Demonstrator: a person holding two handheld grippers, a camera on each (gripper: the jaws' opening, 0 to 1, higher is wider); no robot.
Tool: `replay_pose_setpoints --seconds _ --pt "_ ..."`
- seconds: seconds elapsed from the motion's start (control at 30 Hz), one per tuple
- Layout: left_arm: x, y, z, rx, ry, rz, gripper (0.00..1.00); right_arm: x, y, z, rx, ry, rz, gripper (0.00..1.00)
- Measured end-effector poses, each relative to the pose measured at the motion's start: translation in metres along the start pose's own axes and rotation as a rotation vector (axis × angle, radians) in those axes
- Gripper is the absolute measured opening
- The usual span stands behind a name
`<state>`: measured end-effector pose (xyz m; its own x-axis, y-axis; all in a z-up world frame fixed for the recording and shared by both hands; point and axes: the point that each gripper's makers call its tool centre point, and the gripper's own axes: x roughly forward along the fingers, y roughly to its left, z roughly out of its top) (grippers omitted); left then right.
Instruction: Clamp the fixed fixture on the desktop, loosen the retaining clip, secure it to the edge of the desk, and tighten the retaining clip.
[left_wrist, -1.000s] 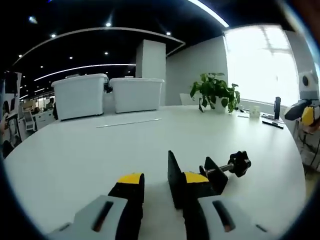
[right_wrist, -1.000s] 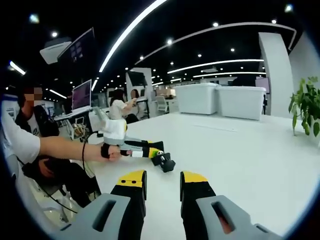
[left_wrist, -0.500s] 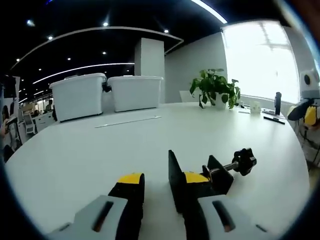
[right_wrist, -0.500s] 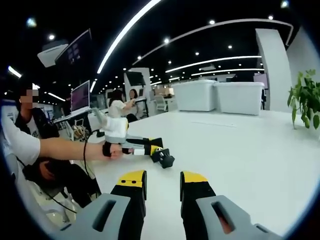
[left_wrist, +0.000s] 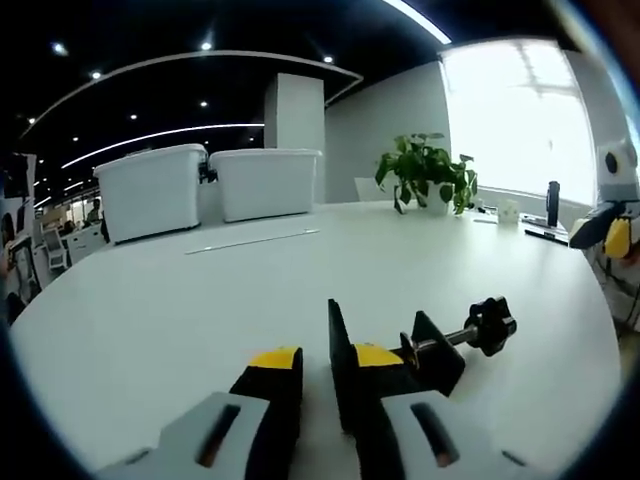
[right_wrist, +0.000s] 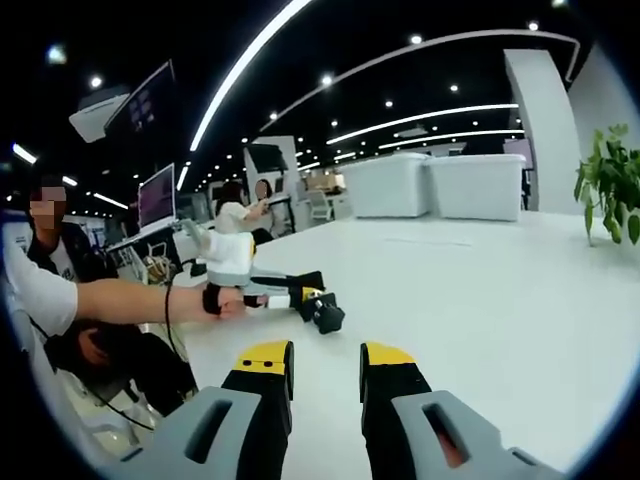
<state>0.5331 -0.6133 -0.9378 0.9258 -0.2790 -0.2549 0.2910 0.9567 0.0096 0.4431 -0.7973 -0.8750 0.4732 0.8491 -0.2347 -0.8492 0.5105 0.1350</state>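
The black clamp fixture (left_wrist: 440, 350) lies on the white desk (left_wrist: 200, 300), its screw ending in a black knob (left_wrist: 492, 324). Its upright flat plate (left_wrist: 336, 370) stands between the yellow-tipped jaws of my left gripper (left_wrist: 327, 357). The right jaw is against the plate, and a narrow gap shows on the left side. In the right gripper view, a person's hand (right_wrist: 222, 300) holds that left gripper (right_wrist: 298, 297) at the fixture (right_wrist: 326, 318) near the desk's edge. My right gripper (right_wrist: 325, 358) hovers open over bare desk with nothing in it.
Two white storage bins (left_wrist: 160, 190) and a potted plant (left_wrist: 425, 175) stand at the far side of the desk. The desk's rounded edge (left_wrist: 590, 330) runs close on the right. Seated people (right_wrist: 240, 215) and monitors (right_wrist: 160, 190) are beyond the desk.
My left gripper's jaws have drawn closer together around the fixture's plate. The fixture has hardly shifted. The right gripper stays open and still.
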Motion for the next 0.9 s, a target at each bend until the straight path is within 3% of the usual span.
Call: replay_pose_setpoints --seconds 0.23,0.9 --pt "0.003 -0.004 0.002 0.020 -0.011 -0.030 0.05 0.004 -0.001 -0.003 0.017 -0.002 0.001 0.25" --pt "-0.004 -0.012 -0.001 0.038 -0.034 -0.043 0.05 0.020 0.001 -0.017 0.045 -0.008 0.013 0.25"
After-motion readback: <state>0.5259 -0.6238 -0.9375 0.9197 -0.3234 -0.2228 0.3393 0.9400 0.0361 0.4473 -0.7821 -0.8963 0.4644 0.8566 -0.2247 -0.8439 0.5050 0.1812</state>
